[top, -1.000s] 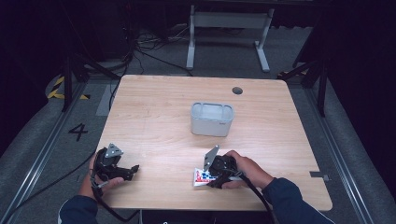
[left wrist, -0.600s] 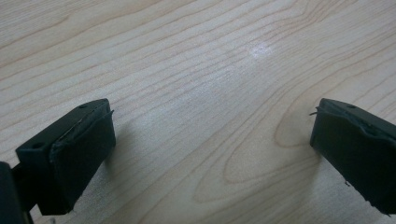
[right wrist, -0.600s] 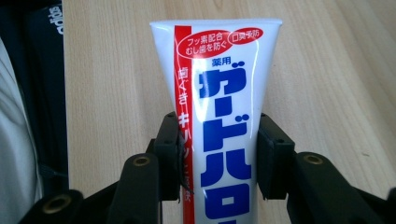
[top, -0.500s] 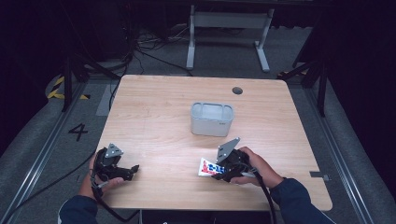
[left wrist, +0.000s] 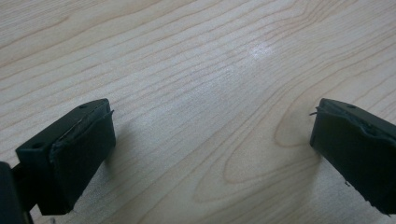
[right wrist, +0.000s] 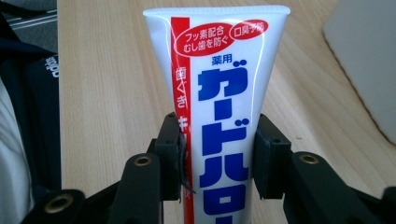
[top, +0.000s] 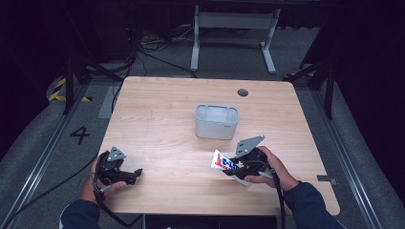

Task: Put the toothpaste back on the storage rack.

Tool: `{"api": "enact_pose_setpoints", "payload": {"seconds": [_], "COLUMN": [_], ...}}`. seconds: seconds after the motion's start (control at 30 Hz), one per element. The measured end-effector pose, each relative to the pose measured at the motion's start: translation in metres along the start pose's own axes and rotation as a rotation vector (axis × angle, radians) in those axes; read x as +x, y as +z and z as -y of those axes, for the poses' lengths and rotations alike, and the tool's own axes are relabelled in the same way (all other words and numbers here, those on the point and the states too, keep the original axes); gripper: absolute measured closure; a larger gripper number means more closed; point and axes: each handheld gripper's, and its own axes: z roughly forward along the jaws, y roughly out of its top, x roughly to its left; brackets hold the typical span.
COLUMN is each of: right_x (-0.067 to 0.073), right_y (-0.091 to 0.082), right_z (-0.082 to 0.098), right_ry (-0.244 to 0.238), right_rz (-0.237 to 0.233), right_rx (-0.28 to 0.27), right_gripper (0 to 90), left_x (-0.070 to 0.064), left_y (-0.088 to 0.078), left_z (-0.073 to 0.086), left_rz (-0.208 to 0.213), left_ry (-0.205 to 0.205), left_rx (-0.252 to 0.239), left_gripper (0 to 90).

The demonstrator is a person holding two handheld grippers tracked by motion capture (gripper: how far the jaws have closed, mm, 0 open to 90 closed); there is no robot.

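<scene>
On the table [top: 157,109] the bin [top: 217,121] sits at centre. Our left gripper [left wrist: 210,154] rests at seven o'clock, jaws spread over bare wood. Our right gripper [top: 239,167], at five o'clock, has just finished closing and now pinches the tube [right wrist: 223,116], lifted off the wood since a second ago. We judge it ready for the bin.

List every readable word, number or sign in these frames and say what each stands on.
"フッ素配合 むし歯を防ぐ": red oval on the toothpaste tube.
"口臭予防": smaller red oval beside it.
"薬用": blue, tube front.
"ガードハロー": big blue letters, the last cut off.
"歯ぐき…": red stripe, the rest hidden.
"4": floor left of the table.
</scene>
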Motion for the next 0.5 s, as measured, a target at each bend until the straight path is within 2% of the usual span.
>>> {"api": "enact_pose_setpoints", "payload": {"seconds": [0.5], "right_x": [-0.003], "right_y": [-0.014], "right_z": [0.000], "right_ry": [0.014], "right_rz": [0.065], "right_rx": [-0.105], "right_gripper": [62.1], "left_x": [0.000], "left_y": [0.000], "left_z": [0.000], "left_rz": [0.000], "left_ry": [0.000], "left_rx": [0.000], "left_gripper": [0.5]}}
